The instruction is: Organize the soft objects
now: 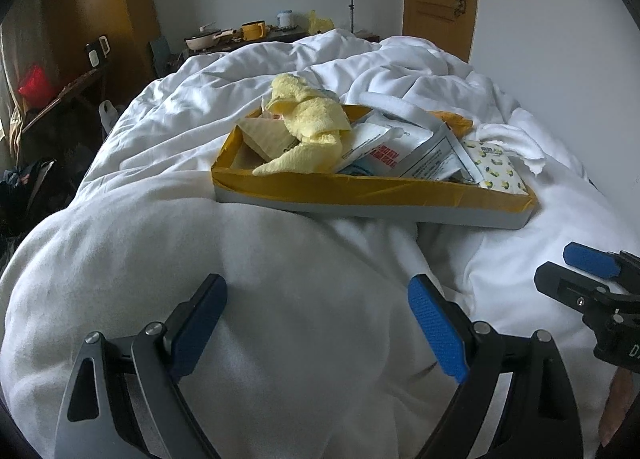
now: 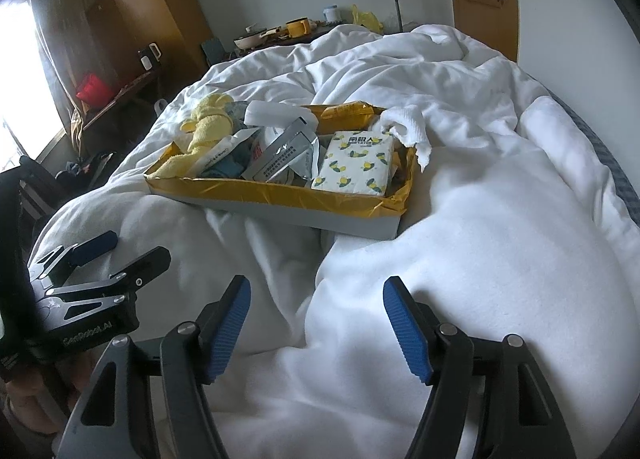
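The left gripper (image 2: 100, 255) body reads "GenRobot.AI" in pale letters. The lemon-print tissue pack (image 2: 354, 163), at the tray's (image 2: 280, 195) right end, carries Chinese characters; the foil pouches' (image 2: 280, 157) print is too small to read.

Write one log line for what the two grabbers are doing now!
left gripper: open, empty | right gripper: open, empty | both over white duvet | tray: yellow towel, tissue pack inside

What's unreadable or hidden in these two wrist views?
- Tray floor: both views, buried under the yellow towel and packets.
- Silver packet print: right wrist view, too small to read.
- White towel far part: right wrist view, drops behind the tray rim.
- Right tongs: left wrist view, cut by the right edge.
- Items on the far table: both views, too small.
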Motion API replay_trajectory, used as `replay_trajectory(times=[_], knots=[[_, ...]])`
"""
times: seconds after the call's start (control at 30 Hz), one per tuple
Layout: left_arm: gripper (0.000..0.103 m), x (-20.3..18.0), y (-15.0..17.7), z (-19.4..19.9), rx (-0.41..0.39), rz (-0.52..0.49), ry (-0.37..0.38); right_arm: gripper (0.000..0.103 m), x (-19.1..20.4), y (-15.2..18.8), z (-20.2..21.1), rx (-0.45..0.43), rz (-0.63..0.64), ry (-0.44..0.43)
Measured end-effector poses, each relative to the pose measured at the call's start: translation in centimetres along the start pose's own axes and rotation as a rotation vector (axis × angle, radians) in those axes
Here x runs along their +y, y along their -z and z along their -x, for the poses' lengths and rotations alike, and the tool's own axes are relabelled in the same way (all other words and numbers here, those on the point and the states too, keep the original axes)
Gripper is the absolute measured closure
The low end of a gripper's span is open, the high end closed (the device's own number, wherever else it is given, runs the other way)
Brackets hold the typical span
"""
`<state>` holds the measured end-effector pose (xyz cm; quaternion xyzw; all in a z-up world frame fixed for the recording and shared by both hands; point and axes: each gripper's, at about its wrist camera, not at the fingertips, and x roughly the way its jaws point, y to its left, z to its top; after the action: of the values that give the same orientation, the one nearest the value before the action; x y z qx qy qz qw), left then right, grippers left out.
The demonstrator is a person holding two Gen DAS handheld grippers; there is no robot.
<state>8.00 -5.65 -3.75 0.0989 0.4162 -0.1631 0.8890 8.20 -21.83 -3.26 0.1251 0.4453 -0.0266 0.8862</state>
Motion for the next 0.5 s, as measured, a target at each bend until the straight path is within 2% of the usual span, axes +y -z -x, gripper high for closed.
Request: replay_trajectory(times=[0.33, 0.5], knots=[[0.011, 0.07, 0.64, -0.98, -0.020, -0.016, -0.017, 0.029, 0.22, 0.13, -0.24, 0.003, 0.015, 0.014], [0.011, 0.54, -0.29, -0.15, -0.031, 0.003, 0.019, 0.029, -0.21, -0.82, 0.28, -0.005, -0.008, -0.035]])
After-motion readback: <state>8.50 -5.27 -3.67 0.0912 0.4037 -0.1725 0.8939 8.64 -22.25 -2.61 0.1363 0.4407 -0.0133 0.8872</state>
